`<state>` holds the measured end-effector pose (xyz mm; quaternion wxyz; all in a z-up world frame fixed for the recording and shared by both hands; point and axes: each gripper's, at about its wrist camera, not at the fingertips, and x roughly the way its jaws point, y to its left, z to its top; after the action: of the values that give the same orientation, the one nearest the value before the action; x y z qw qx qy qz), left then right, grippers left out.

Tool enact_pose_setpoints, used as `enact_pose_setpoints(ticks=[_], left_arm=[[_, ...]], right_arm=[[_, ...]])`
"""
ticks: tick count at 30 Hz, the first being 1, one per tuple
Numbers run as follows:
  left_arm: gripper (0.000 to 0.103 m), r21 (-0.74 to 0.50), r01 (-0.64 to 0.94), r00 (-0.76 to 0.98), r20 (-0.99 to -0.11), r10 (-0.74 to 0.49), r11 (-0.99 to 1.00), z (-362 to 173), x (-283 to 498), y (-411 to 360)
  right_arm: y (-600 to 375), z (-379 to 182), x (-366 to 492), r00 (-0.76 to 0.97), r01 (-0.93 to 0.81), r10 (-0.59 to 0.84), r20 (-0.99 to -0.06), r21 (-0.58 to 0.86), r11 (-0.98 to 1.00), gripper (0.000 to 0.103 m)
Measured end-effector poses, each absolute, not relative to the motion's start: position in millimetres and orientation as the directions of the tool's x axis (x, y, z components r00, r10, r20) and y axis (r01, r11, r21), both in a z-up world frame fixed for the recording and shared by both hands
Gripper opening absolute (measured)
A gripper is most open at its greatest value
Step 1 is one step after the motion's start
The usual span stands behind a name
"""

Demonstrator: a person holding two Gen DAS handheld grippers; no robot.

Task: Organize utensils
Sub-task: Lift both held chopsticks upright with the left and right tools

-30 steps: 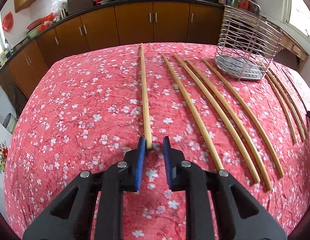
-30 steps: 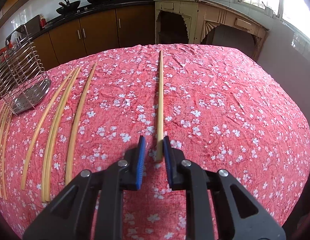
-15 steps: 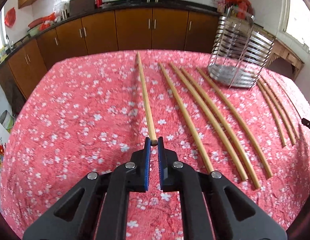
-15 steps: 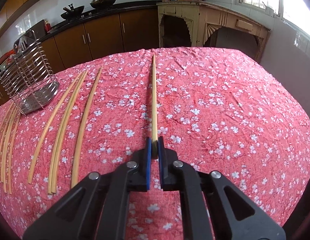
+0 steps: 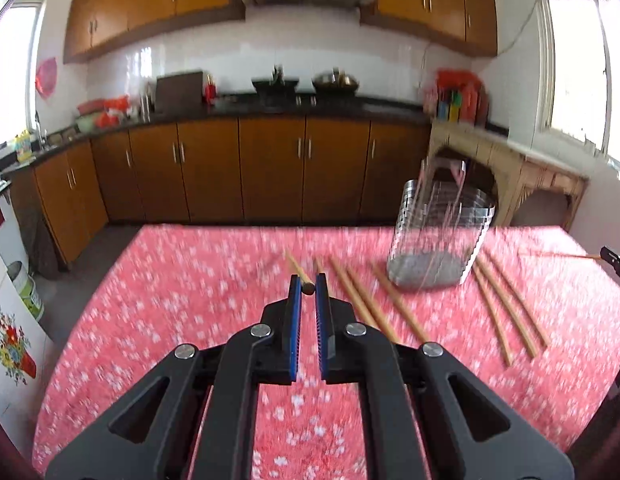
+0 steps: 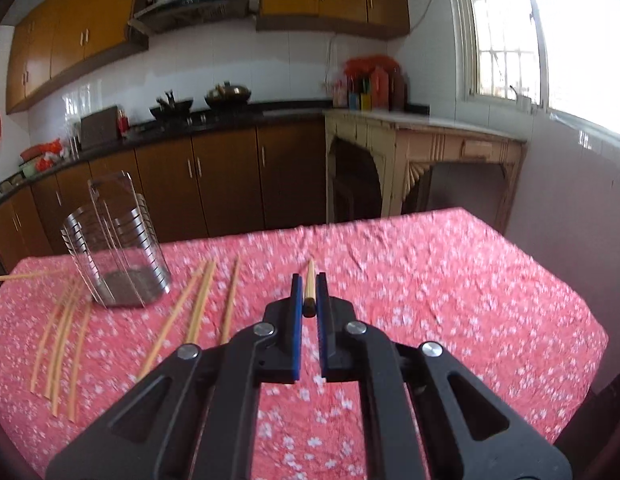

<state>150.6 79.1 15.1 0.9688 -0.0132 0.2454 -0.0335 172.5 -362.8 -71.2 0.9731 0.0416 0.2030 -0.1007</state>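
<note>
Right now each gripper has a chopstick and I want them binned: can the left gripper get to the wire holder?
Probably yes: the left gripper, shut on its chopstick, faces open tablecloth toward the wire holder, whose top is open.

On your worktop (image 6: 429, 280), the wire holder (image 6: 118, 256) stands among loose chopsticks (image 6: 198, 308) lying on both its sides.

Brown cabinets (image 5: 270, 168), white tiled wall (image 5: 230, 60), bright window (image 6: 505, 40)

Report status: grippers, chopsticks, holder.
Left gripper shut on chopstick. Right gripper shut on its chopstick. Wire holder empty, path clear.
</note>
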Motion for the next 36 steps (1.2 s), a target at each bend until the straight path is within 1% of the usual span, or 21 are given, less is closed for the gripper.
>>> enact_pose_setpoints(ticks=[5,11,17,23,32,36], left_arm=[[0.007,-0.055,0.031,0.914,-0.404,-0.05,0.998,44,160,83],[0.007,-0.102,-0.001,0.931,-0.364,-0.037,0.995,74,186,95],[0.007,-0.104,-0.031,0.938,-0.347,-0.007,0.994,90,198,98],[0.007,-0.111,-0.026,0.945,-0.327,-0.012,0.994,104,197,99],[0.007,-0.12,0.012,0.957,-0.287,-0.046,0.993,132,195,88],[0.007,-0.136,0.048,0.962,-0.262,-0.082,0.99,149,199,74]], right_arm=[[-358,-40,180,0.925,0.207,-0.183,-0.332,0.036,0.978,0.007],[-361,-9,198,0.944,0.203,-0.178,-0.279,0.063,0.977,0.007],[-368,11,206,0.95,0.192,-0.158,-0.27,0.102,0.976,0.007],[-365,29,200,0.959,0.161,-0.129,-0.253,0.109,0.981,0.007],[-343,74,201,0.977,0.075,-0.049,-0.208,0.119,0.99,0.007],[-325,99,210,0.983,0.021,0.0,-0.185,0.114,0.993,0.007]])
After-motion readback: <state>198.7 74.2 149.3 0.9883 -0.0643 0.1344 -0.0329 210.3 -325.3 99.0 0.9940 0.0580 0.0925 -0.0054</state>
